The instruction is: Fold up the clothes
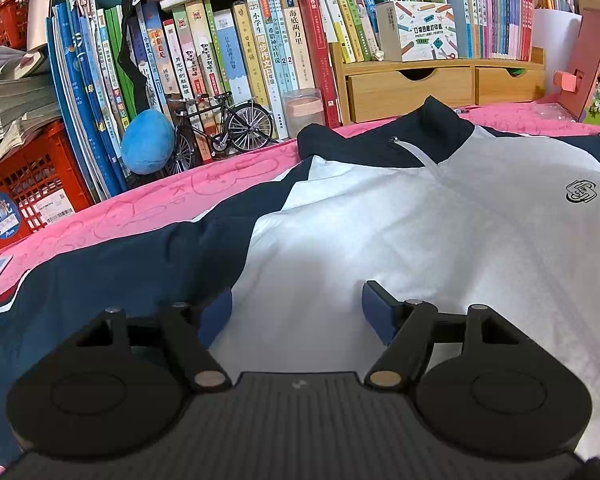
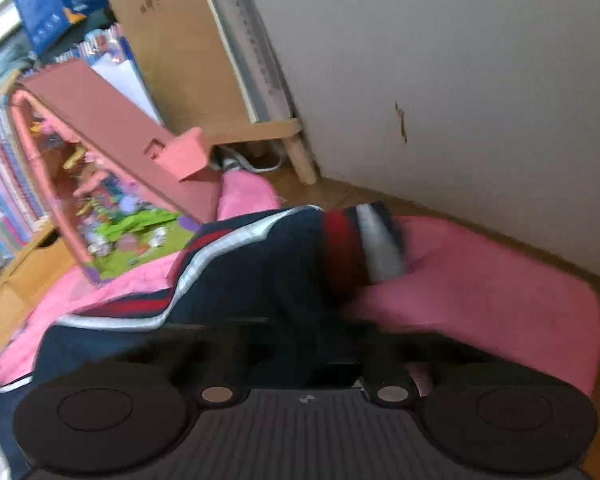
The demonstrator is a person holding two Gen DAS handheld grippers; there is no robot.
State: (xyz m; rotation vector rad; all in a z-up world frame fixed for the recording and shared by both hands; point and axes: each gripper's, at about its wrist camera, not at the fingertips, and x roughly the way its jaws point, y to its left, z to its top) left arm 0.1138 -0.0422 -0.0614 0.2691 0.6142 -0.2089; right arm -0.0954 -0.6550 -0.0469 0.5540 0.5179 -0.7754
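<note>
A pink quilted cover (image 1: 148,208) is overlaid by a navy-and-white zip-up jacket (image 1: 440,232), spread flat, its striped cuff (image 2: 362,244) seen in the blurred right view. The left gripper (image 1: 296,312) is held with fingers apart above the white front. The right gripper (image 2: 304,344) is blurred against the navy sleeve, so its state cannot be told.

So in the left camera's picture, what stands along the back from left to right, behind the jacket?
Red crate → blue plush ball → toy bicycle → clear jar → wooden drawer box → pink stand. The jacket lies in front of them on the pink blanket.
</note>
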